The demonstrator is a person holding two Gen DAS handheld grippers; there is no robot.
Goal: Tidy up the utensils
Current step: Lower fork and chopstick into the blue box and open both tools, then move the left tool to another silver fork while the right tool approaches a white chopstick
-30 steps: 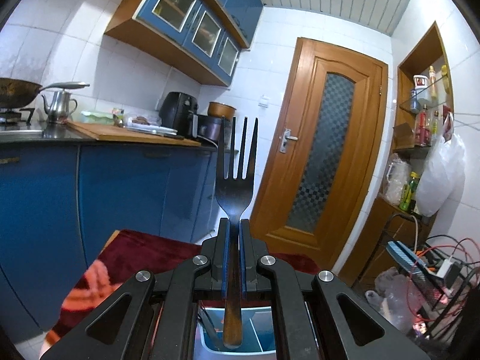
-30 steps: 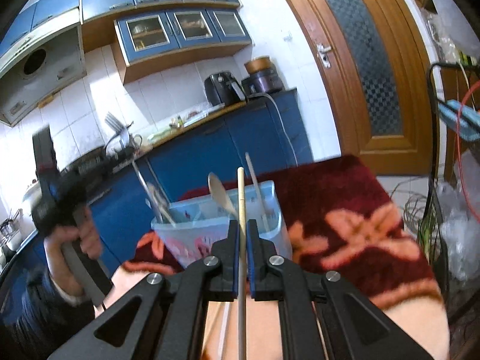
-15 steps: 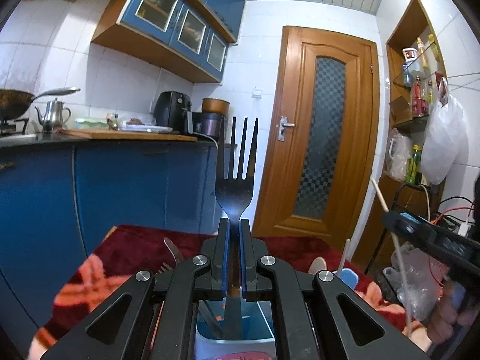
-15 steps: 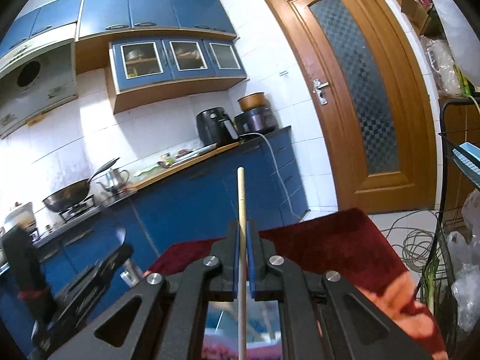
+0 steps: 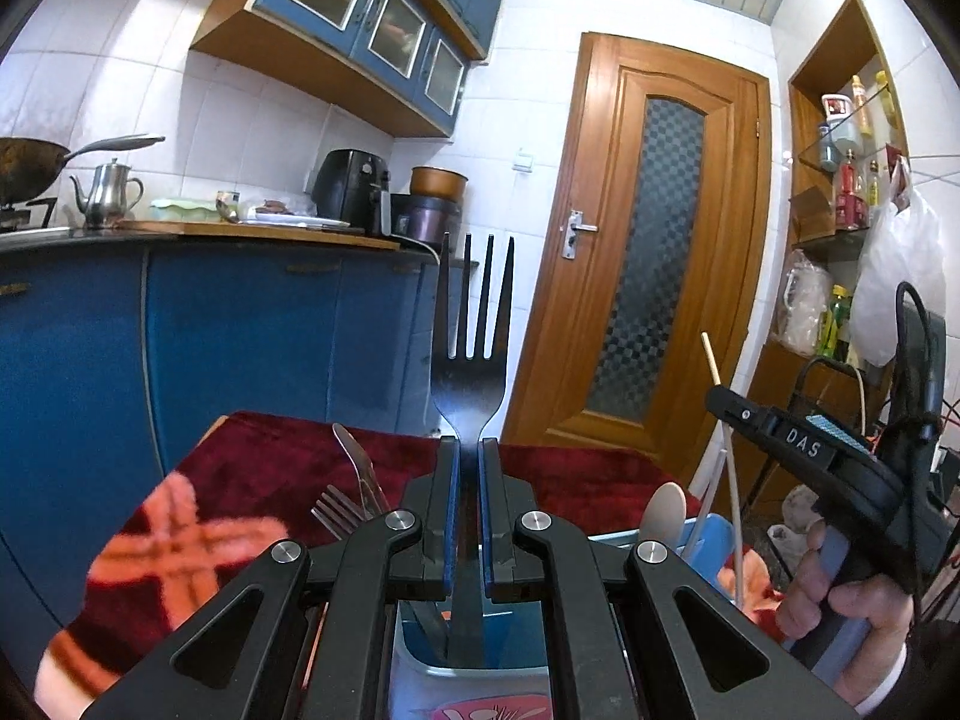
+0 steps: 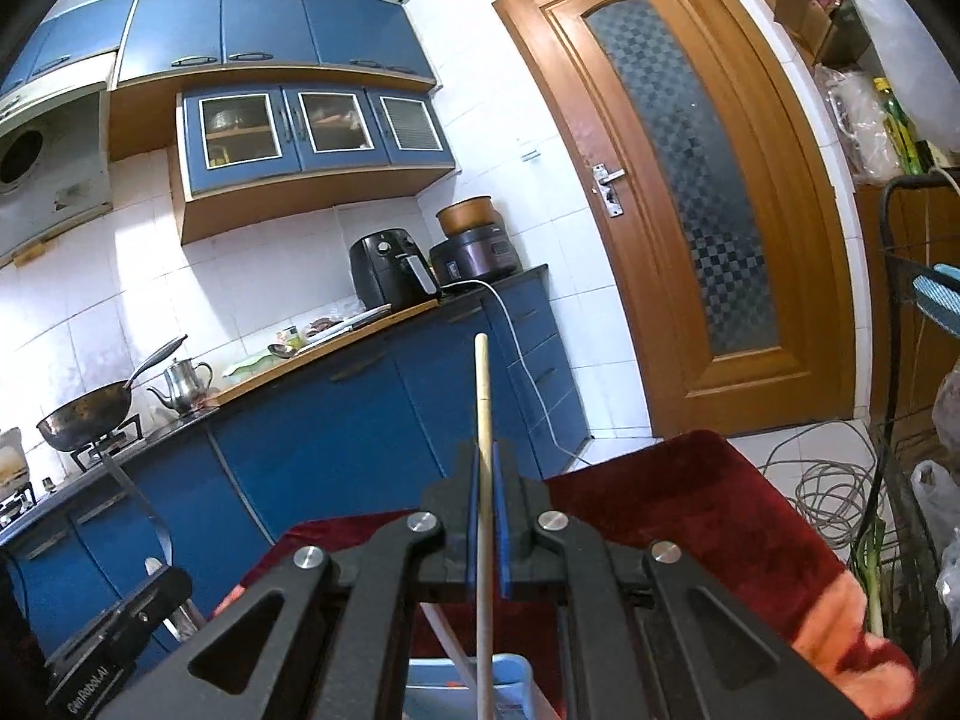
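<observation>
While both grippers are hanging over the caddy, notes as follows.

Left gripper [image 5: 468, 468]: pinching the dark metal fork with a brown handle [image 5: 471, 360], tines pointing up at frame centre, handle end dipping into the blue compartment at lower centre.

Right gripper [image 6: 487, 492]: pressing together on the pale wooden chopstick [image 6: 483, 420], which is standing upright at frame centre, its lower end running down toward the caddy rim at the bottom edge.

Caddy: pale blue plastic utensil holder [image 5: 717, 531] sitting on the dark red patterned cloth [image 5: 270, 468]; a silver fork [image 5: 336, 513], a silver knife [image 5: 357, 468], a wooden spoon [image 5: 666, 507] and more chopsticks [image 5: 733, 510] are already standing in it.

Person's hand [image 5: 840, 612]: gripping the right tool's handle at lower right of the left view.

Risk, fork: handle looks to be entering beside other cutlery; it may be snagging there and tilting if let go early.

Risk, chopstick: thin and held near mid-length; it may be pivoting in the pads and landing outside the rim.

Risk, tools: both are working close together and could be knocking the caddy.
</observation>
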